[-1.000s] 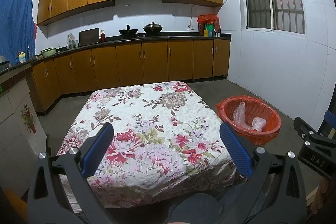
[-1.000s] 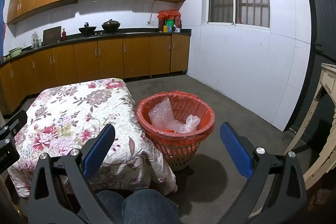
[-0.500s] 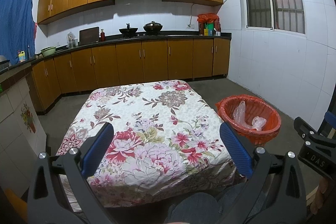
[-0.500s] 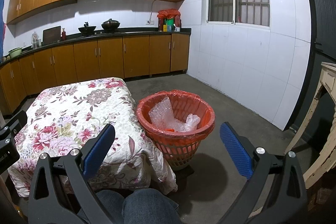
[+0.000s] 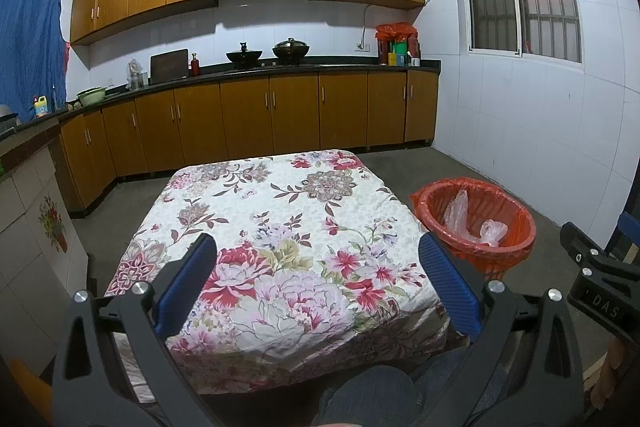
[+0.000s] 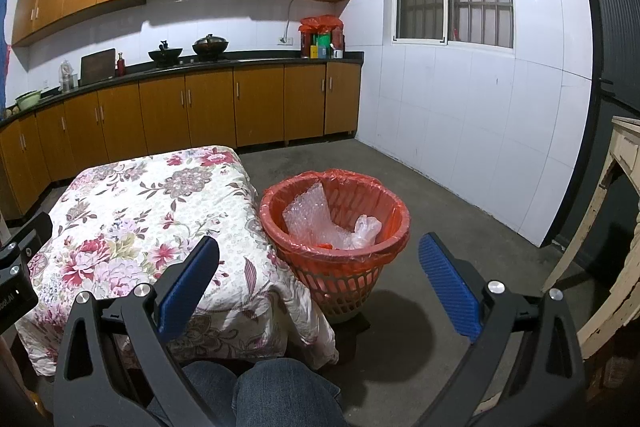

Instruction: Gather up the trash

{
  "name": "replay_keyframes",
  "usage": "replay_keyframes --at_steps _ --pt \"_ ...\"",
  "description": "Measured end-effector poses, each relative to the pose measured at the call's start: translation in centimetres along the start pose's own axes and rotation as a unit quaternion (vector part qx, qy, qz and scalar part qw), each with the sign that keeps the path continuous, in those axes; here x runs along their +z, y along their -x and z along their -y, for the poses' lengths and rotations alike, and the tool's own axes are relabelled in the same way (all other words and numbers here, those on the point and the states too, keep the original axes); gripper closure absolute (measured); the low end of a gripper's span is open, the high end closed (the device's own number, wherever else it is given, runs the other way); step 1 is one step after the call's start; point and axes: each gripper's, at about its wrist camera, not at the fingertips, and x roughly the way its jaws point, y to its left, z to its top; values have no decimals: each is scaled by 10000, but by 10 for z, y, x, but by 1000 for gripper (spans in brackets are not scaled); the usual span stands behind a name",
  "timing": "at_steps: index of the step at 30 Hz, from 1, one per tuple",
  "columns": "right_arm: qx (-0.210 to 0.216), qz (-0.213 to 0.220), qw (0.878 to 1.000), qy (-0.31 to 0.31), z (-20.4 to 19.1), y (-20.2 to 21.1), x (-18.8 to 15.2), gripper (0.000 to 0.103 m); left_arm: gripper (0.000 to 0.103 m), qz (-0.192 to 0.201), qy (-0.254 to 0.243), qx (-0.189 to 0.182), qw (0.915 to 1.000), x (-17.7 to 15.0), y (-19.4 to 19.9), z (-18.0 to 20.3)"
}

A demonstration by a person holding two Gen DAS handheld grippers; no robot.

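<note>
An orange basket with a red liner [image 6: 394,227] stands on the floor right of the table; it also shows in the left wrist view [image 5: 520,223]. Bubble wrap [image 6: 308,219] and a crumpled clear bag [image 6: 366,229] lie inside it. The table wears a floral cloth [image 5: 280,227], with nothing on it that I can see. My left gripper [image 5: 318,279] is open and empty above the table's near edge. My right gripper [image 6: 318,279] is open and empty, held near the basket's front.
Brown kitchen cabinets [image 5: 280,115] and a dark counter with pots run along the far wall. A white tiled wall [image 6: 460,115] with a barred window is at the right. A worn cream wooden table [image 6: 624,187] stands at the far right. My knees [image 6: 260,387] are below.
</note>
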Motion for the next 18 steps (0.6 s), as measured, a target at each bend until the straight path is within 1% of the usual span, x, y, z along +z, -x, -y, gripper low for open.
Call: replay_keyframes --at_steps 18 --pt "-3 -16 10000 -8 -1 1 -1 4 4 -18 2 -4 10000 -1 0 1"
